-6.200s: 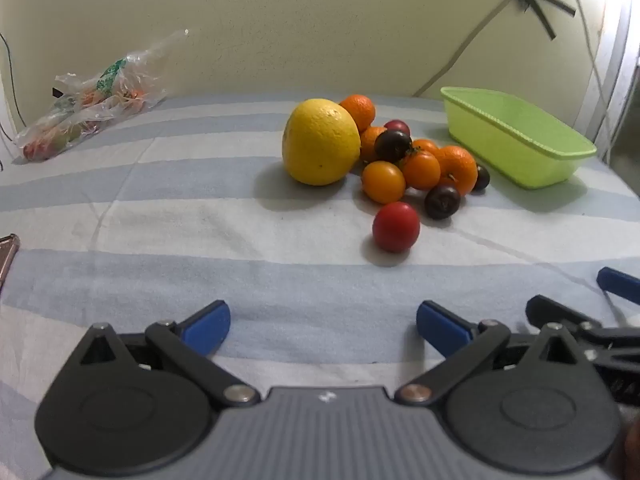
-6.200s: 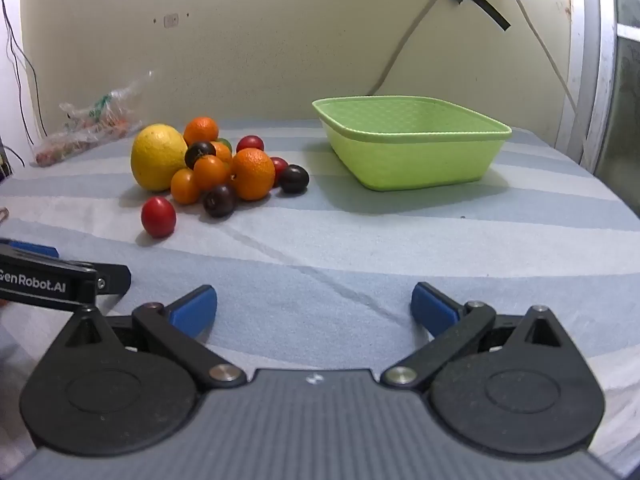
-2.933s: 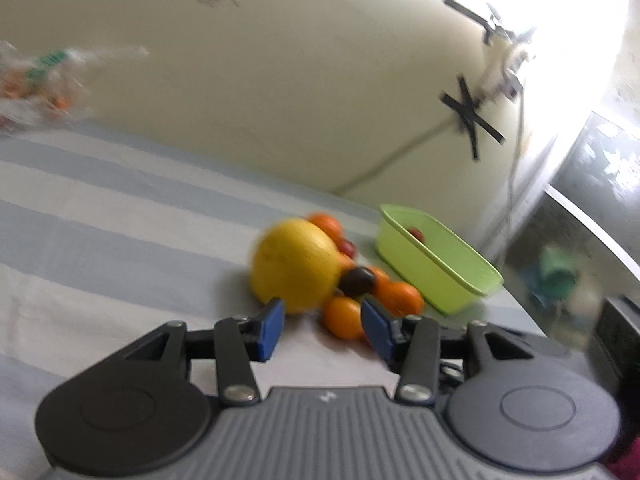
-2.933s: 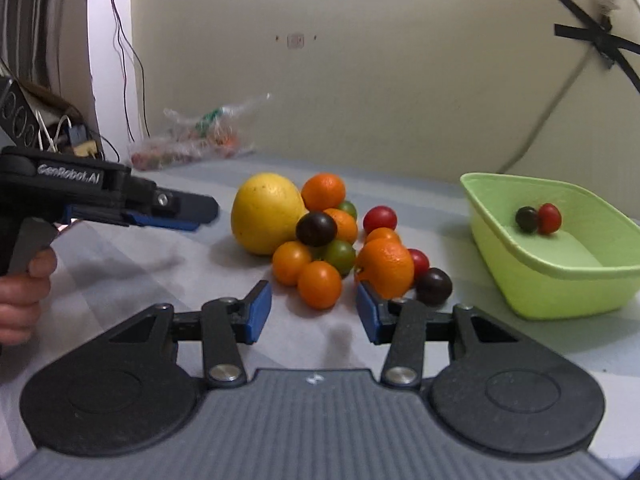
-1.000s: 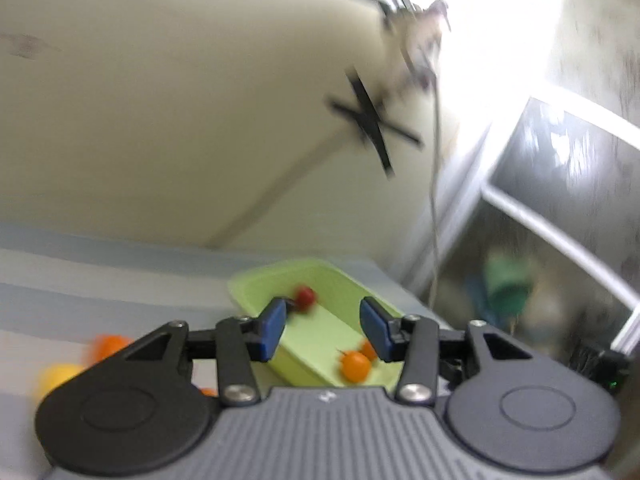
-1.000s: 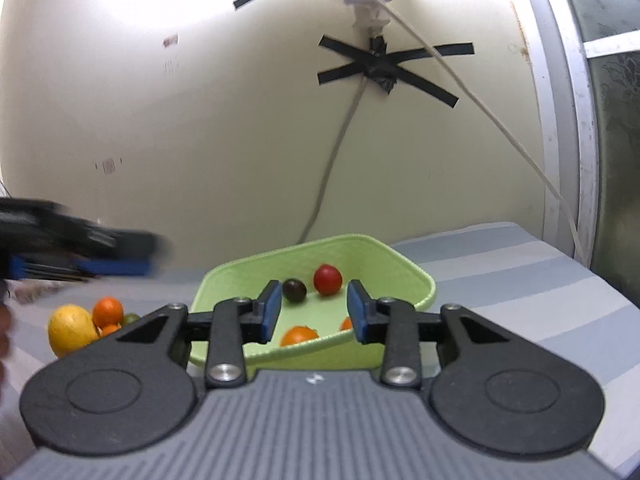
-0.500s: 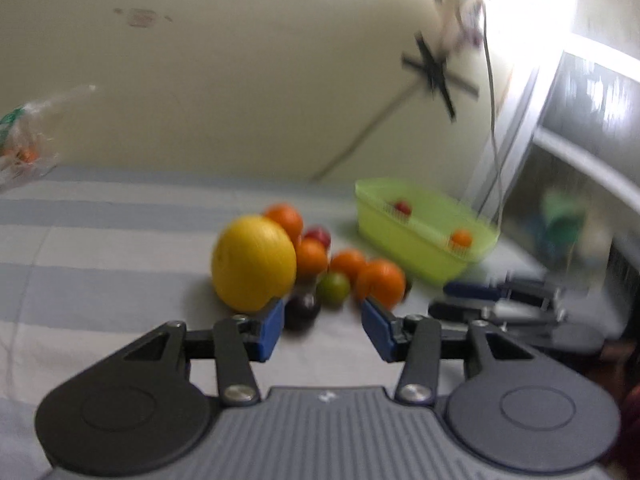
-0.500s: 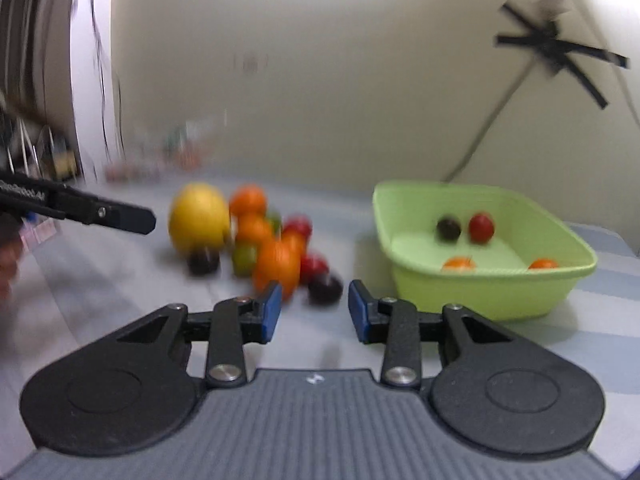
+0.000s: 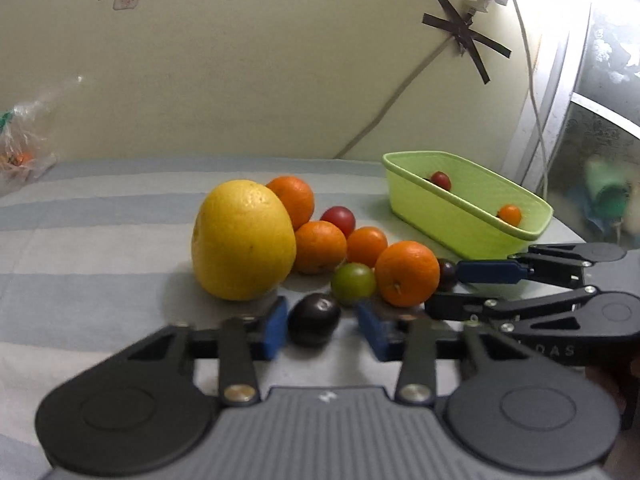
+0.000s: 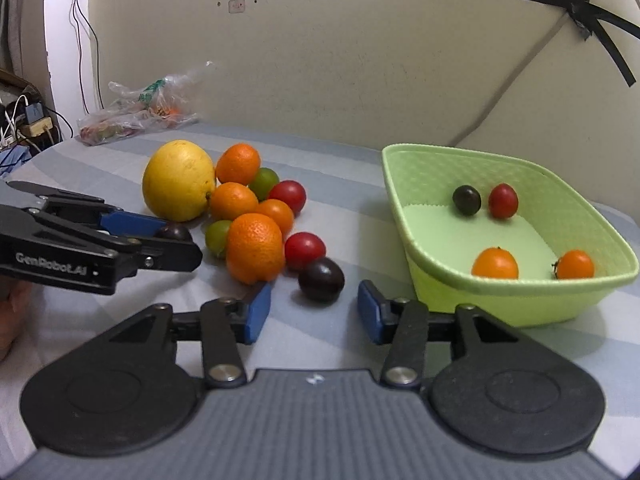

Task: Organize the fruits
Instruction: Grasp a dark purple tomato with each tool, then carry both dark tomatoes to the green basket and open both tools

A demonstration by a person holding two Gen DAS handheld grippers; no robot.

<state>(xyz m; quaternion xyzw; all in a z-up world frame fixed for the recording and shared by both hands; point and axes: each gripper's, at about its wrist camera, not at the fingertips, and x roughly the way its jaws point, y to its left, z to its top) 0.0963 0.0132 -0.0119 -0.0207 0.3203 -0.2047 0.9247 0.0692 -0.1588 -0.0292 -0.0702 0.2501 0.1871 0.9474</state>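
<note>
Lime-green basket (image 10: 520,300), blue-and-white striped cloth (image 9: 100,240), yellow grapefruit (image 9: 243,240).

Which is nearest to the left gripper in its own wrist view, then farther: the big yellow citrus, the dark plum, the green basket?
1. Dark plum, right between the open left gripper's fingers.
2. Big yellow citrus, just beyond, slightly left.
3. Green basket, far back on the right.
</note>
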